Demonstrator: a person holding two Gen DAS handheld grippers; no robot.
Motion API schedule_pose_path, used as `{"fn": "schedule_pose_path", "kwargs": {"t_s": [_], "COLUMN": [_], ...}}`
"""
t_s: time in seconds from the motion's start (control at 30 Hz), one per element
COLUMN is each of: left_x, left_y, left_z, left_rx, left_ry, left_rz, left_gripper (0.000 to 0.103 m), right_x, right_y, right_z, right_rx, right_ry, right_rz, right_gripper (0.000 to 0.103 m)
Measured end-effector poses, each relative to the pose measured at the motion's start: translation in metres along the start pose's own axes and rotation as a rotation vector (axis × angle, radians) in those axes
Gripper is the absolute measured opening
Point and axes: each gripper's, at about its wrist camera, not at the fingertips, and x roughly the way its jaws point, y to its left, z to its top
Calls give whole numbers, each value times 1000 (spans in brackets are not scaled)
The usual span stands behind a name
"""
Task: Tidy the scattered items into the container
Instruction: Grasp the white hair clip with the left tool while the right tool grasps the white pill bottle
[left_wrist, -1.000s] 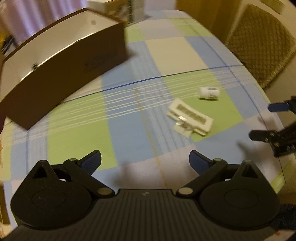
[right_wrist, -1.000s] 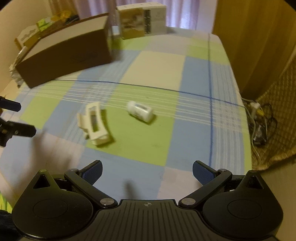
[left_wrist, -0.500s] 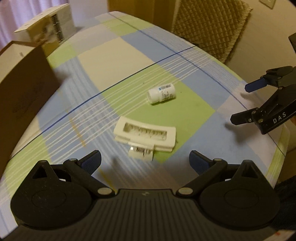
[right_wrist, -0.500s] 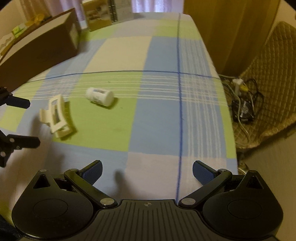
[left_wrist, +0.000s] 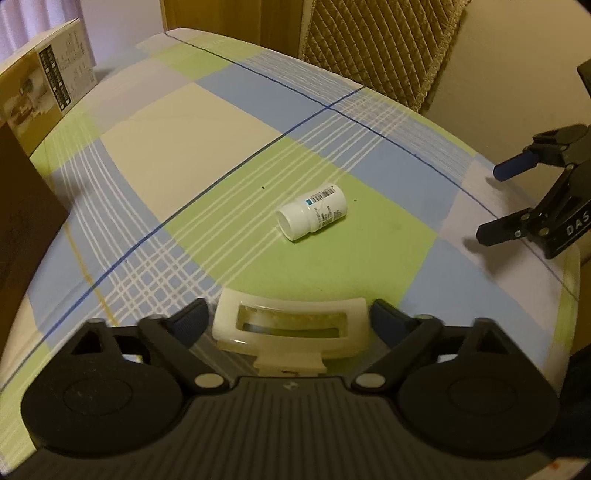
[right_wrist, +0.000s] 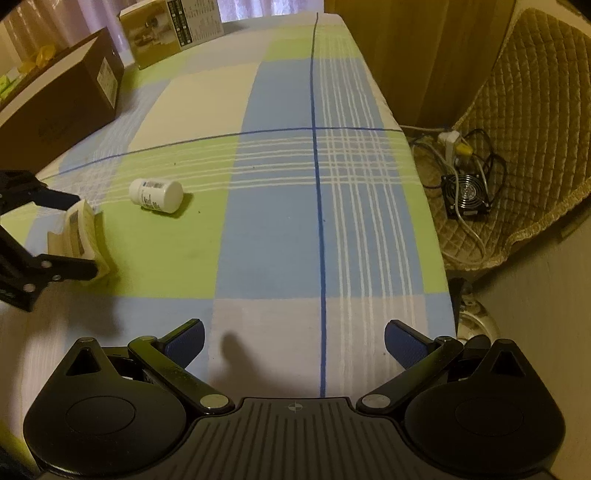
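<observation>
Left gripper (left_wrist: 290, 319) jaws wide, straddling cream plastic holder (left_wrist: 291, 326), not clamped; right gripper (right_wrist: 293, 343) wide, empty; pill bottle (left_wrist: 313, 216) loose beyond; brown box (right_wrist: 62, 99) far left; nothing visibly tidied

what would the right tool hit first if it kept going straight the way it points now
Probably nothing on the table: the right tool is open and aimed along bare checked tablecloth. The white pill bottle lies well left of that line. Depth is unclear.

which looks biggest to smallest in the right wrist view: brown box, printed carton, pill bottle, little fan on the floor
1. brown box
2. printed carton
3 and 4. pill bottle and fan look about alike; differing distance from the camera makes ranking unsure.
</observation>
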Motion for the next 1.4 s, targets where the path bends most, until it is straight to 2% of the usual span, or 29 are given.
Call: {"fn": "schedule_pose_path", "kwargs": {"t_s": [0.17, 0.5, 0.57, 0.7, 0.83, 0.9, 1.0, 1.03, 1.2, 1.4], "left_x": [-8, -43, -51, -63, -76, -81, -88, -90, -102, -126], "left_y": [11, 65, 72, 81, 89, 91, 92, 92, 90, 91], "left_z": [-10, -49, -59, -75, -86, -90, -93, -94, -97, -96], "left_rx": [-25, -314, -358, -426, -472, -486, -500, -501, -508, -499], "left_ry": [-13, -14, -11, -2, 0, -2, -8, -12, -32, -75], "left_rz": [58, 248, 277, 328, 364, 378, 389, 393, 401, 416], "left_gripper": [85, 85, 85, 85, 85, 85, 85, 85, 85, 85], "right_x": [0, 14, 19, 32, 47, 53, 61, 63, 58, 38], "right_y": [12, 62, 69, 82, 91, 96, 103, 105, 112, 126], "right_z": [9, 33, 39, 52, 65, 69, 72, 72, 65, 71], "right_rx": [-29, -291, -340, -441, -512, -541, -582, -593, -577, -488], "right_ry": [-50, -162, -166, -172, -161, -150, -115, -101, -71, -77], "right_rz": [47, 152, 187, 202, 218, 219, 213, 209, 235, 334], "right_gripper": [101, 100, 83, 75, 56, 51, 33, 24, 24, 24]}}
